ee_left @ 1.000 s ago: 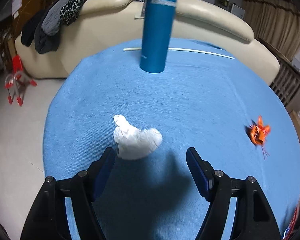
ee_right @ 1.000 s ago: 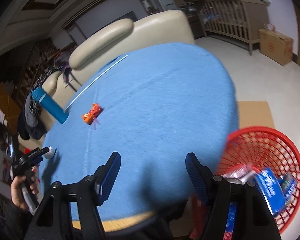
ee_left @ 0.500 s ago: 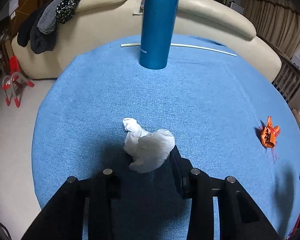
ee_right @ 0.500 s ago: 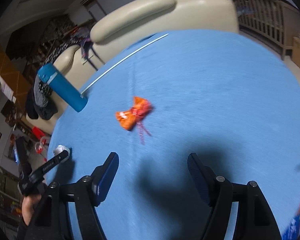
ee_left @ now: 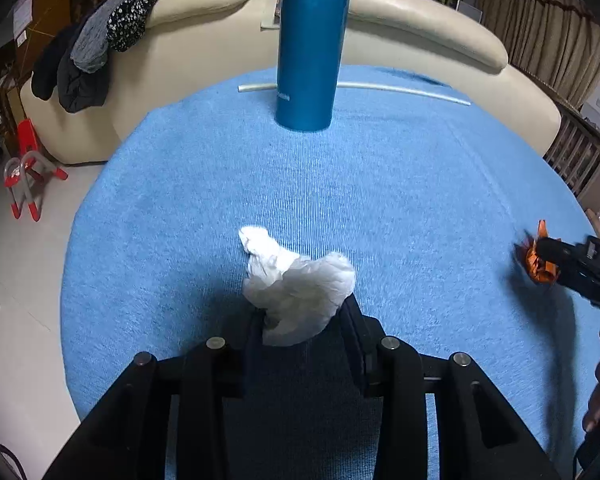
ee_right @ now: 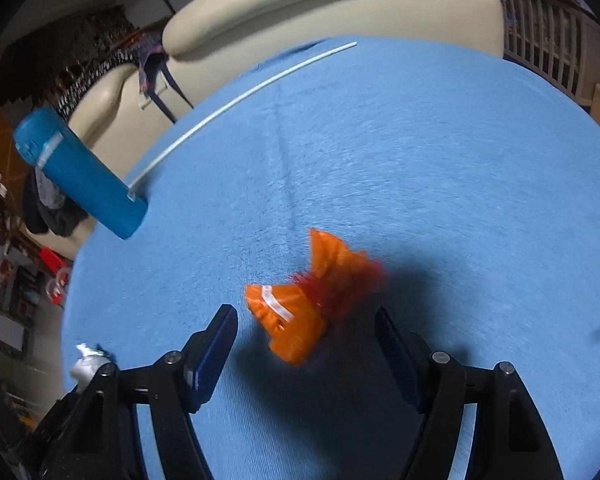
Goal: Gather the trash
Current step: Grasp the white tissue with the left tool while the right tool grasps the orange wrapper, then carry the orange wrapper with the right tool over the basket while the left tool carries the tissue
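Much of the blue tablecloth [ee_left: 399,184] lies bare out to its round edge; a blue bottle [ee_left: 309,44] and white rod [ee_right: 240,98] stand far back. Left gripper [ee_left: 301,322] pinches the white crumpled tissue [ee_left: 296,284]. Right gripper [ee_right: 305,328] jaws spread wide around the orange wrapper [ee_right: 300,312], not touching it.

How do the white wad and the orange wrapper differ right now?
The white wad is pale, crumpled paper or plastic; the orange wrapper is bright, with a white strip and red fringe. The wad is clamped in the shut left gripper; the wrapper lies free between the open fingers of the right gripper, untouched. The wad sits toward the table's left edge, the wrapper farther right. Both are crumpled trash on the blue cloth.
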Available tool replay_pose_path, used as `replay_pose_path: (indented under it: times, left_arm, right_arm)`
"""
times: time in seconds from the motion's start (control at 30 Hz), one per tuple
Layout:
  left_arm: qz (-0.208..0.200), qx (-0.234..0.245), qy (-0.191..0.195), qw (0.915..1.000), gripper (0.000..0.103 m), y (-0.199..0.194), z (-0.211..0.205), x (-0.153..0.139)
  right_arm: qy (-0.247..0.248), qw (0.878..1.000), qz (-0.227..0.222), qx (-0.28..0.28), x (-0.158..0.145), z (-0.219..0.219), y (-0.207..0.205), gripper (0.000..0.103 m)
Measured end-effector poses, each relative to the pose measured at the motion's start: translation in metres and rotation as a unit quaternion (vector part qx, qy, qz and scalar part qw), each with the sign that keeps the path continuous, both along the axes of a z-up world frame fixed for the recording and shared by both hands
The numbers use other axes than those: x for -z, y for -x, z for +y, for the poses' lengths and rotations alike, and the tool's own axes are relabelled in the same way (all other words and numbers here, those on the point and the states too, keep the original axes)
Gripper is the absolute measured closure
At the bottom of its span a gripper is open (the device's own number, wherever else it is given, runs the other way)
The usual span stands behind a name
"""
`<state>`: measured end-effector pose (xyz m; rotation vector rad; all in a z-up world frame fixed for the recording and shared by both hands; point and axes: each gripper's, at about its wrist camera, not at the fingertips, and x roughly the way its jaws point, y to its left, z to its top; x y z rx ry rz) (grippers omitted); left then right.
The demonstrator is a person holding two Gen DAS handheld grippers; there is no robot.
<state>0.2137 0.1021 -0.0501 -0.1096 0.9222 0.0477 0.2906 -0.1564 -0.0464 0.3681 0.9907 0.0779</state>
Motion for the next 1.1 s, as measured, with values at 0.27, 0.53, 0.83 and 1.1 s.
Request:
replay_pose_path:
  times: [0.27,0.53,0.83,1.1]
  left_arm:
    - [0.004,0.003,-0.014,0.9999,0.068,0.002,-0.002,-0.002]
    - [0.008,0.011,-0.004,0.9999,0.070,0.018,-0.013,-0.010]
    - [-0.006,0.041,-0.006,0.9991,0.070,0.051,-0.044,-0.027]
    - [-0.023,0.075,-0.012,0.9968,0.070,0.077,-0.076,-0.045]
  right_arm:
    - [0.018,0.999,-0.013,-0.033,-0.003,0.012,-0.001,0.053]
    - [0.008,0.999,-0.036,-0.035,-0.016,-0.006,0.042,0.053]
    - [-0.007,0.998,-0.061,-0.016,-0.034,-0.033,0.099,0.053]
    - [-0.021,0.996,-0.080,0.012,-0.044,-0.059,0.139,0.053]
